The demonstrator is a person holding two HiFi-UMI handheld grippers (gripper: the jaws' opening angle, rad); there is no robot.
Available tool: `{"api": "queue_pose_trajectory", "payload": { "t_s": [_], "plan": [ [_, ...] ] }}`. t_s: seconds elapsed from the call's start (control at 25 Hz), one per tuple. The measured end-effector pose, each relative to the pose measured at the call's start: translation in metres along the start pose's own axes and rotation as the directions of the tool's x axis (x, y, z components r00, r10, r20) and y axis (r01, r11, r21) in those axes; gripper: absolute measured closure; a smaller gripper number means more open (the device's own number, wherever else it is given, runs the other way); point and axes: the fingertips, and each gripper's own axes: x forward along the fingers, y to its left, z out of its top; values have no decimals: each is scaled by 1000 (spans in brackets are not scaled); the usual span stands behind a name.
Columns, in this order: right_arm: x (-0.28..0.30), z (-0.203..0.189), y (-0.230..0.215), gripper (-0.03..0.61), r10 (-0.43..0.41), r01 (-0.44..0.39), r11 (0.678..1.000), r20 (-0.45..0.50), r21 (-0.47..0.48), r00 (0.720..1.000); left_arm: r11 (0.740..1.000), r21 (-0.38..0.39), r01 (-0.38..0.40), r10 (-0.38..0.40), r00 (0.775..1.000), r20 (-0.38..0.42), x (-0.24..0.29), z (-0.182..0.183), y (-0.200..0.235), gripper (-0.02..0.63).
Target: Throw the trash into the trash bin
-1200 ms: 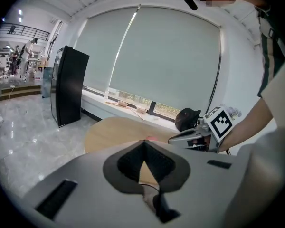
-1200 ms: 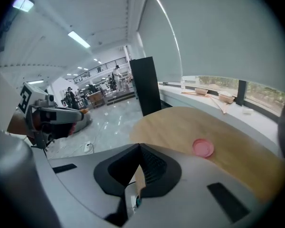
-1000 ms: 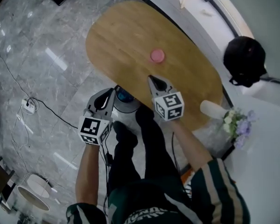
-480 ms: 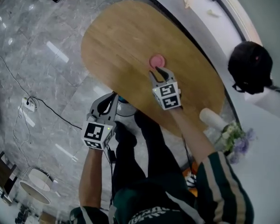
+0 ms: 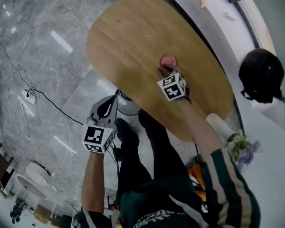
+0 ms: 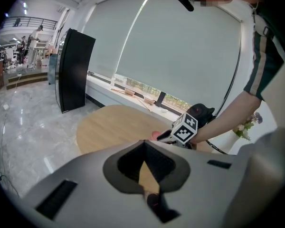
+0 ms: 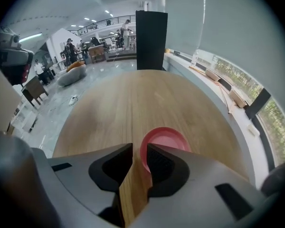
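Observation:
A shallow pink round dish (image 5: 168, 61) lies on the oval wooden table (image 5: 128, 37). My right gripper (image 5: 165, 71) points steeply down at the dish's near edge. In the right gripper view its jaws (image 7: 139, 148) stand apart, bare wood shows between them, and the pink dish (image 7: 164, 140) sits just past the right jaw's tip. My left gripper (image 5: 115, 97) hangs off the table's near edge, over a white round bin (image 5: 129, 110) with blue inside. Its jaws (image 6: 144, 143) are shut and empty. The right gripper's marker cube (image 6: 185, 128) shows in the left gripper view.
The person's dark trouser legs (image 5: 147, 141) stand at the table's near edge beside the bin. A black bag (image 5: 261, 75), a white cylinder (image 5: 218, 122) and flowers (image 5: 242, 146) are at the right. A cable and power strip (image 5: 29, 96) lie on the marble floor.
My right gripper moved forward and down across the table to the pink dish, and its jaws opened. My left gripper sank a little beside the bin.

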Motion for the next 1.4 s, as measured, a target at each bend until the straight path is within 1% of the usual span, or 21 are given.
{"api": "queue_pose_trajectory", "payload": {
  "t_s": [0.08,0.12,0.2,0.28,0.36,0.44,0.6,0.68,0.96,1.08,1.24,1.32,1.4],
  "plan": [
    [5,-5,0,500,2,-2,1000,-35,-10,999,1000,-19,-8,7,1000,-17,-3,-7,3,612],
    [6,-7,0,522,-2,1,1000,-46,-14,999,1000,-27,-9,8,1000,-25,-4,-10,4,612],
    [7,-9,-1,553,-6,5,1000,-44,-18,999,1000,-27,-12,12,1000,-16,-6,-11,4,612],
    [5,-10,-2,565,-12,11,1000,-37,-26,999,1000,-25,-13,13,1000,0,-8,-10,4,612],
    [2,-9,1,569,-17,16,999,-34,-38,999,999,-37,-9,8,1000,-13,-12,-16,4,614],
    [1,-9,5,569,-19,17,999,-29,-47,999,999,-33,-14,14,1000,-15,-17,-18,7,612],
    [-9,-2,16,571,-22,21,998,-4,-61,1000,999,-28,-22,22,1000,17,-30,-17,14,614],
    [-19,4,25,571,-27,28,997,12,-70,1000,999,-22,-23,24,999,49,-39,-14,17,612],
    [-52,22,72,571,-56,60,995,59,-79,997,1000,-6,-5,6,996,92,-83,-29,22,614],
    [-70,22,103,571,-58,62,996,72,-64,996,1000,15,8,-9,996,90,-109,-42,22,614],
    [-90,27,140,571,-63,68,996,98,-50,993,998,57,14,-20,993,115,-139,-50,30,614],
    [-102,28,162,571,-60,65,997,109,-43,992,998,63,14,-21,992,121,-155,-56,30,614],
    [-113,24,183,571,-49,54,998,117,-45,992,998,54,14,-21,992,124,-170,-62,26,614]
  ]
}}
